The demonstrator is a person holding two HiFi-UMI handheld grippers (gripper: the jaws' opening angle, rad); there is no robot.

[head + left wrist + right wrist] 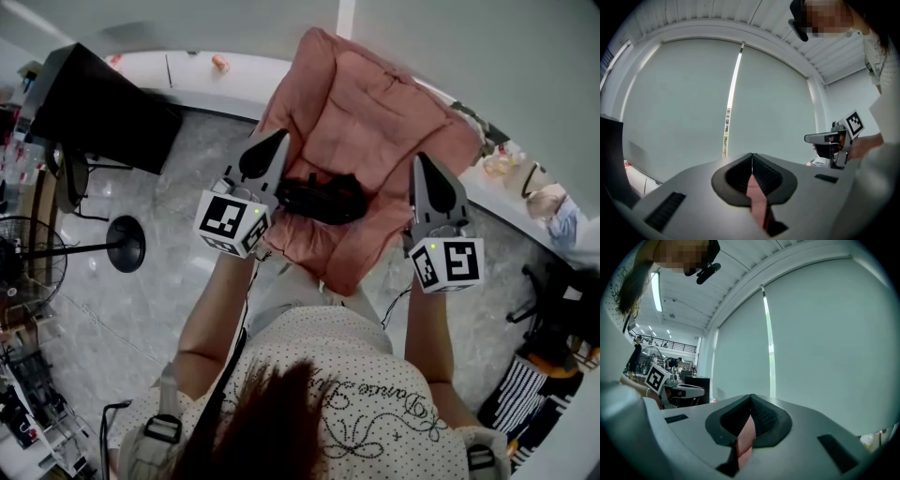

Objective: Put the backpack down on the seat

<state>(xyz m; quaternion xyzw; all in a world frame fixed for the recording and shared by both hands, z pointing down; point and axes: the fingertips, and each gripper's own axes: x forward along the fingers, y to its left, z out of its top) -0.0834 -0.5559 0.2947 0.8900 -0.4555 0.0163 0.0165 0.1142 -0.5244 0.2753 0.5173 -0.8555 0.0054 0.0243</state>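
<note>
A pink quilted backpack (366, 122) hangs in the air in front of the person, held between both grippers, with a black strap part (323, 197) at its near side. My left gripper (275, 141) grips its left edge and my right gripper (424, 161) its right edge. In the left gripper view the jaws (752, 157) are shut on a strip of pink fabric (755, 194). In the right gripper view the jaws (751, 398) are shut on a similar pink strip (746, 437). Both gripper views point up at a pale blind. I cannot make out a seat.
Grey marble floor (169, 216) lies below. A dark boxy thing (103, 108) stands at upper left, a round-based stand (125, 244) and a fan (19, 258) at left. A white ledge (187, 70) runs along the wall. Cluttered furniture (544, 356) fills the right.
</note>
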